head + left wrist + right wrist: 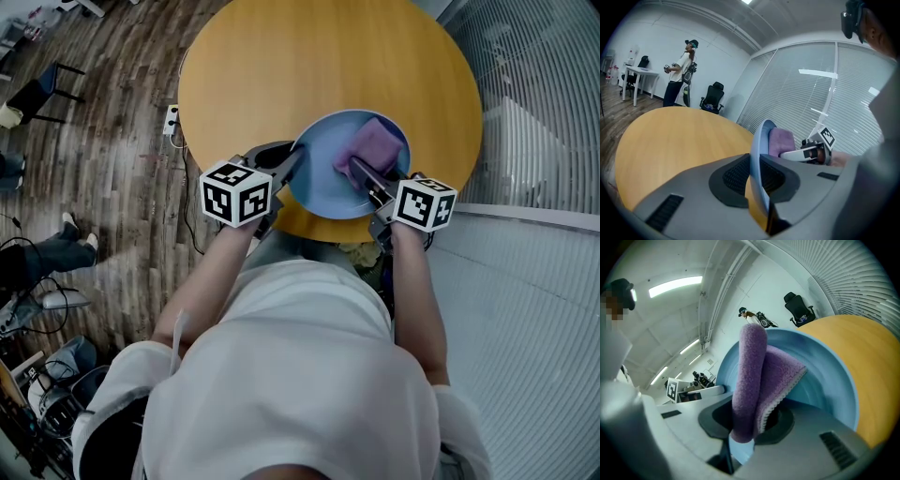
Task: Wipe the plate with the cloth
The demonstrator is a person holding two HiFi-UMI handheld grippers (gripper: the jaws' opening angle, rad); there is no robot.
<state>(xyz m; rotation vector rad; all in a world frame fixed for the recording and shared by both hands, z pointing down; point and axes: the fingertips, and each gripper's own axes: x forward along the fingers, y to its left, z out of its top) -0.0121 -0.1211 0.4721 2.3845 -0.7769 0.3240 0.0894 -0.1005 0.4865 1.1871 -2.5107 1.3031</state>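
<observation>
A light blue plate (328,178) is held tilted over the near edge of the round wooden table (281,66). My left gripper (291,171) is shut on the plate's left rim, which runs edge-on between its jaws as the plate (758,154) in the left gripper view. My right gripper (361,173) is shut on a folded purple cloth (370,145) that lies against the plate's inner face. In the right gripper view the cloth (752,380) rises from between the jaws in front of the plate (820,376).
The table top (670,136) spreads wide beyond the plate. A wall of window blinds (525,122) runs along the right. A person (679,72), a desk and an office chair (711,96) stand far across the room. Wooden floor (103,122) with cables lies to the left.
</observation>
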